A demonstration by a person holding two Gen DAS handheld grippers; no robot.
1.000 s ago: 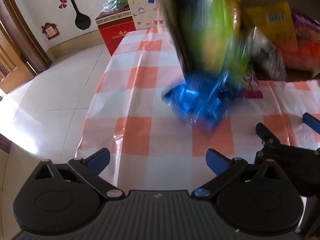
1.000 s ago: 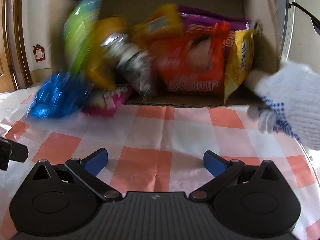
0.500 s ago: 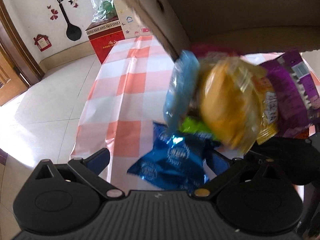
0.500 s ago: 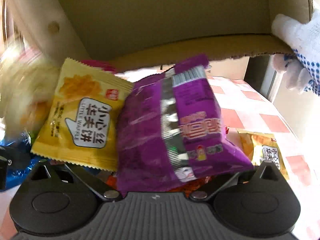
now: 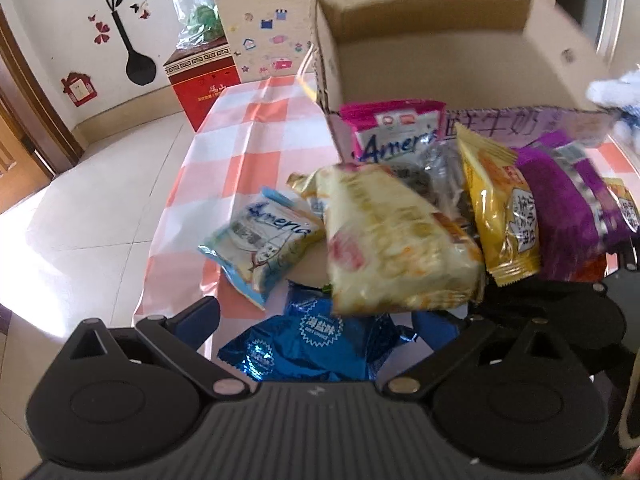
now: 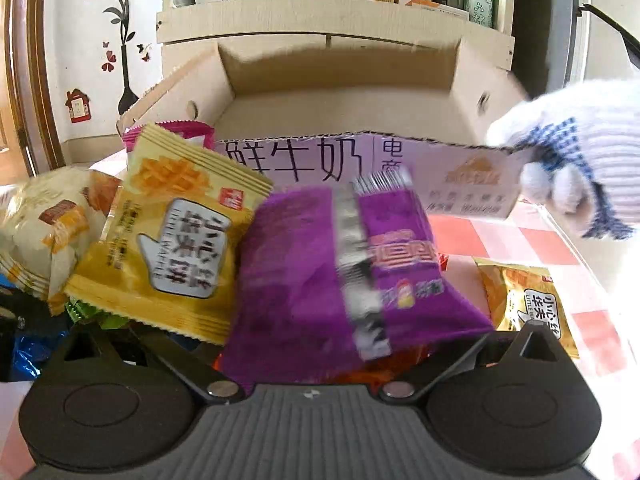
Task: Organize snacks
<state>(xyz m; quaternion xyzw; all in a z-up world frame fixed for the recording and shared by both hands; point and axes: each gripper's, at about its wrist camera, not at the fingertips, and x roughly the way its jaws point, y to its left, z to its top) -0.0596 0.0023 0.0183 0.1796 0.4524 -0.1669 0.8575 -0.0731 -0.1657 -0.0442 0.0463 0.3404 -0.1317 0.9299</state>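
Right under my left gripper (image 5: 316,316) lay a blue foil packet (image 5: 308,340), between fingers that stood wide apart and held nothing. My right gripper (image 6: 308,344) was half buried: a purple bag (image 6: 348,276) and a yellow waffle packet (image 6: 176,244) lay over its fingers, so I could not tell how far they were open or whether they touched anything.

A little further out, the snacks sat in a loose heap on the checked tablecloth (image 5: 256,128): a pale cracker bag (image 5: 396,240) on top, a light blue packet (image 5: 264,236) to its left, a pink packet (image 5: 394,128) leaning against the box. A second yellow packet (image 6: 528,300) lay apart on the right.

Beyond the heap, the cardboard box (image 6: 340,92) looked empty, its near wall gripped by a gloved hand (image 6: 576,172) at the right corner, and it showed some motion blur.

I judged the sorting itself had not begun; the snacks were only laid out. The next move called for picking one packet clear of the pile, and the blue foil one seemed easiest, since it already lay between my left fingers, though the cracker bag overlapped its far end
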